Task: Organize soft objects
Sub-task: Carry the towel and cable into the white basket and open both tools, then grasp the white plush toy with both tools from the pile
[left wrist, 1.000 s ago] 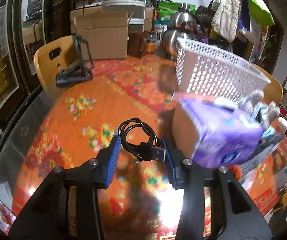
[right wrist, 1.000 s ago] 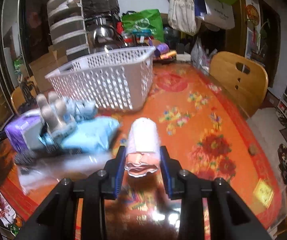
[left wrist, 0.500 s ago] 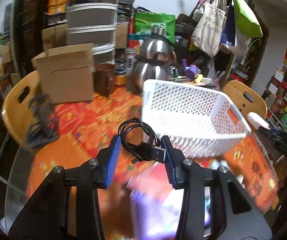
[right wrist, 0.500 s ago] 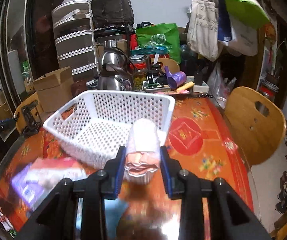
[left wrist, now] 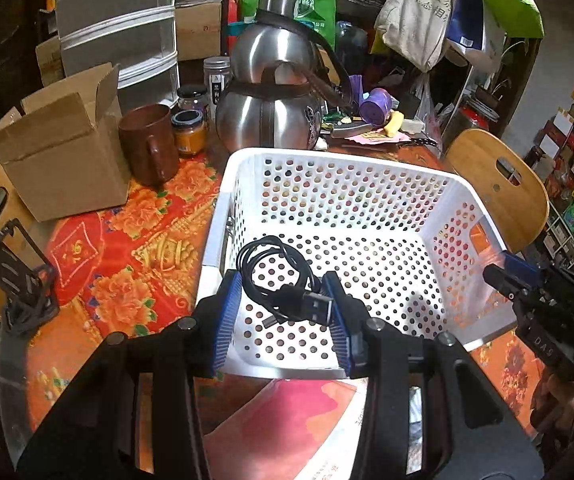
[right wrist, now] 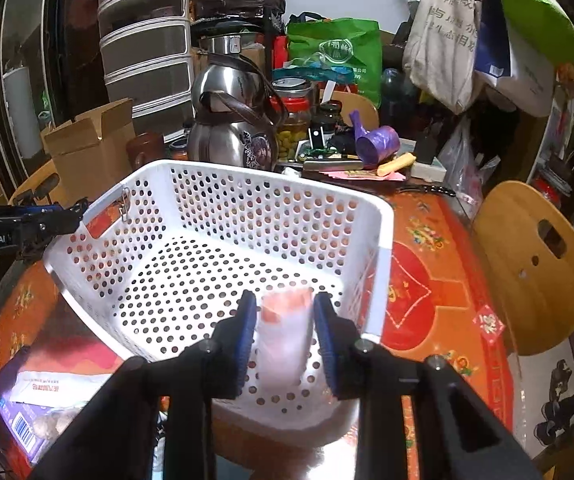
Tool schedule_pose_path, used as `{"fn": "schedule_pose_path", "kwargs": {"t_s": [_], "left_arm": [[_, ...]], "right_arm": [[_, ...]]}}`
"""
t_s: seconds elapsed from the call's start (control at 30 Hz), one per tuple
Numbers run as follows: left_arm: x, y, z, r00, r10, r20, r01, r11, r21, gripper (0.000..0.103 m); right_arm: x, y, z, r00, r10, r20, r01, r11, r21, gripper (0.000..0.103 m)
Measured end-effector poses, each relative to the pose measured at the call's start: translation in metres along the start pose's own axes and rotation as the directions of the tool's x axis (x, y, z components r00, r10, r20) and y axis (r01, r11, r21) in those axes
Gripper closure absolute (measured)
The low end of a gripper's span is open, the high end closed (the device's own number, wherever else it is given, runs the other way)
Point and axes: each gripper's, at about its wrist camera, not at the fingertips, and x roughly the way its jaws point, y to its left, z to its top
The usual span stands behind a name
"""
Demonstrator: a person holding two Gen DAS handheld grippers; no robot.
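Note:
A white perforated basket (left wrist: 459, 184) stands empty on the orange flowered table; it also shows in the right wrist view (right wrist: 383, 216). My left gripper (left wrist: 283, 304) is shut on a coiled black USB cable (left wrist: 275, 276) and holds it over the basket's near left corner. My right gripper (right wrist: 285, 328) is shut on a white and pink soft roll (right wrist: 283, 332) and holds it over the basket's near edge. The right gripper's tip shows at the right of the left wrist view (left wrist: 519, 280). A purple tissue pack (right wrist: 27, 424) lies in front of the basket.
Behind the basket stand steel kettles (left wrist: 271, 112), a brown mug (left wrist: 149, 144), jars and an open cardboard box (left wrist: 63, 148). Wooden chairs (right wrist: 535, 264) flank the table. A black stand (left wrist: 19, 280) sits at the left. Bags hang at the back right.
Both grippers rose from the table and moved over the basket, each still holding its object. The tissue pack and toys now lie below and behind them.

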Motion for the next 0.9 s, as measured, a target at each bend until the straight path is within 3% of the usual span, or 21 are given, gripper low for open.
{"fn": "schedule_pose_path", "kwargs": {"t_s": [0.07, 0.13, 0.17, 0.2, 0.23, 0.3, 0.57, 0.9], "left_arm": [[0.005, -0.002, -0.004, 1.000, -0.003, -0.016, 0.003, 1.000, 0.014, 0.060], [0.006, -0.002, -0.009, 1.000, 0.016, -0.013, -0.015, 1.000, 0.017, 0.043], [0.003, 0.000, -0.012, 1.000, 0.012, -0.002, -0.012, 1.000, 0.013, 0.029], [-0.003, 0.002, -0.015, 1.000, 0.000, 0.017, 0.000, 1.000, 0.008, 0.019], [-0.010, 0.004, -0.018, 0.999, -0.007, 0.043, 0.006, 1.000, 0.002, 0.015], [-0.022, 0.009, -0.022, 0.998, -0.006, 0.070, 0.006, 1.000, -0.005, 0.013], [-0.062, 0.030, -0.071, 0.995, 0.001, 0.102, 0.001, 1.000, -0.022, 0.013], [-0.097, 0.042, -0.175, 0.989, -0.015, 0.145, 0.026, 0.997, -0.072, 0.012]], "right_arm": [[-0.001, 0.001, -0.002, 1.000, -0.003, 0.009, 0.003, 1.000, -0.002, 0.075], [-0.002, 0.001, -0.002, 1.000, 0.004, 0.007, -0.004, 1.000, 0.002, 0.073], [-0.006, 0.000, -0.002, 1.000, 0.006, 0.017, -0.006, 1.000, 0.013, 0.071], [-0.010, -0.001, -0.003, 1.000, 0.007, 0.029, -0.008, 1.000, 0.020, 0.063], [-0.014, -0.002, -0.005, 0.999, 0.008, 0.040, -0.009, 1.000, 0.025, 0.049], [-0.022, -0.002, -0.008, 0.998, -0.001, 0.057, -0.001, 1.000, 0.019, 0.035], [-0.043, -0.004, -0.036, 0.998, -0.006, 0.058, 0.003, 0.999, 0.054, 0.035], [-0.085, 0.010, -0.112, 0.995, 0.037, 0.088, -0.048, 0.991, 0.125, 0.031]]}}
